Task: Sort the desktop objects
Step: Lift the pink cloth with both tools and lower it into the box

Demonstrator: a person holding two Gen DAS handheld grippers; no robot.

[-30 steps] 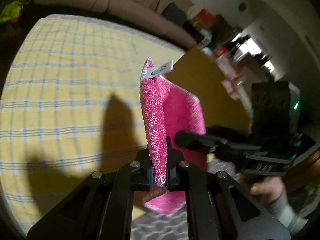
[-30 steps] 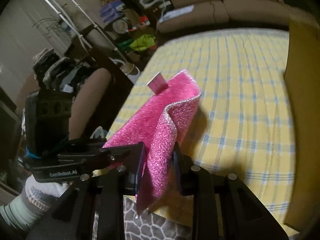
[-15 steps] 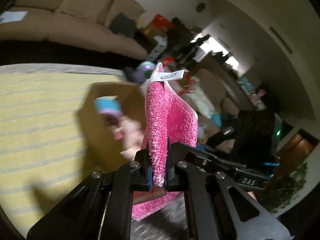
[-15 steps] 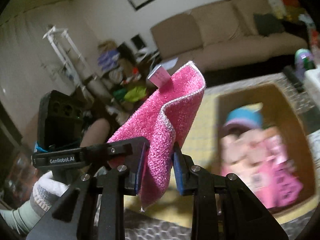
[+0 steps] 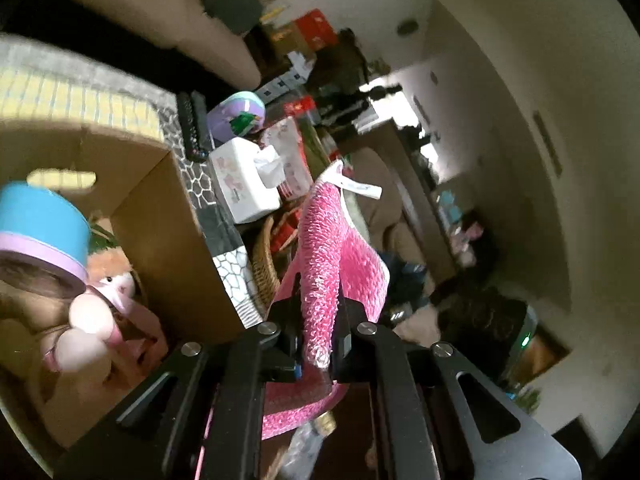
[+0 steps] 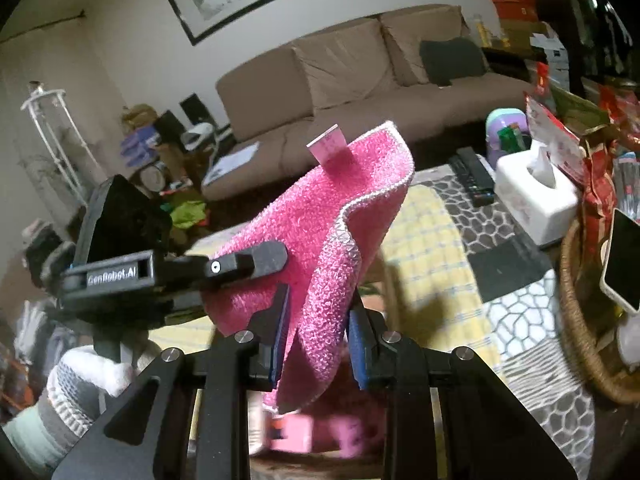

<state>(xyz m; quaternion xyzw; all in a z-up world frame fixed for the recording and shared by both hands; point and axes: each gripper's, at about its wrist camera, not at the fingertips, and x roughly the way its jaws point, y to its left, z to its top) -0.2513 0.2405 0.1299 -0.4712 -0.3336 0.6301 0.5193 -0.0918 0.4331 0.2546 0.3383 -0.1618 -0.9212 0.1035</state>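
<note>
A cardboard box [image 5: 172,240] of toys sits at the left. The left gripper [image 5: 318,344] and right gripper [image 6: 316,338] both pinch the pink cloth [image 6: 340,216] (white tag on top), held in the air near a tissue box [image 6: 536,196].

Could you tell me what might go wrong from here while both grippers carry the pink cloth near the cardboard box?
1. The fluffy pink cloth is pinched only along its edges by the left gripper and right gripper; pulling apart could tug it free.
2. Its loose lower flap could catch on the brown cardboard box wall.
3. The woven wicker basket and white tissue box sit close; a swing might knock them.
</note>
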